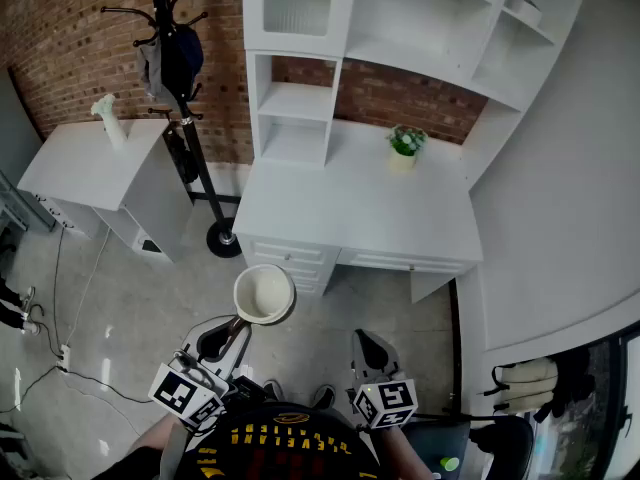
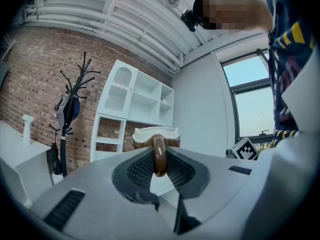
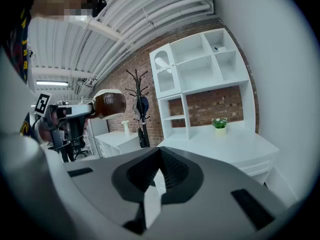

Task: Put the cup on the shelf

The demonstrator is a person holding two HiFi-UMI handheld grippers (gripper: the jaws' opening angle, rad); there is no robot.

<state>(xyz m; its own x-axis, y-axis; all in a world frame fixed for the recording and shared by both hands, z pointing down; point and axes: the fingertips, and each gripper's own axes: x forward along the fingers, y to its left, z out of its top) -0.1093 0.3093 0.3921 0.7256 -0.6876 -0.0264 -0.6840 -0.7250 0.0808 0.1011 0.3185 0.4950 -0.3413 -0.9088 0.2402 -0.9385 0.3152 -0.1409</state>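
Observation:
A cup (image 1: 265,294), cream inside and brown outside, hangs in the air above the floor in front of the white desk (image 1: 350,213). My left gripper (image 1: 236,330) is shut on its brown handle (image 2: 159,156), with the cup's rim (image 2: 155,132) upright just beyond the jaws. In the right gripper view the cup (image 3: 109,104) shows at upper left, held by the left gripper (image 3: 70,112). My right gripper (image 1: 368,350) is low beside it, shut with nothing in it (image 3: 160,173). The white shelf unit (image 1: 298,100) stands on the desk's back, its compartments open.
A small potted plant (image 1: 405,146) stands on the desk near the shelf unit. A black coat stand (image 1: 185,68) with a bag rises left of the desk. Further left is a white cabinet (image 1: 100,168) bearing a white vase (image 1: 108,118). Cables lie on the floor at left.

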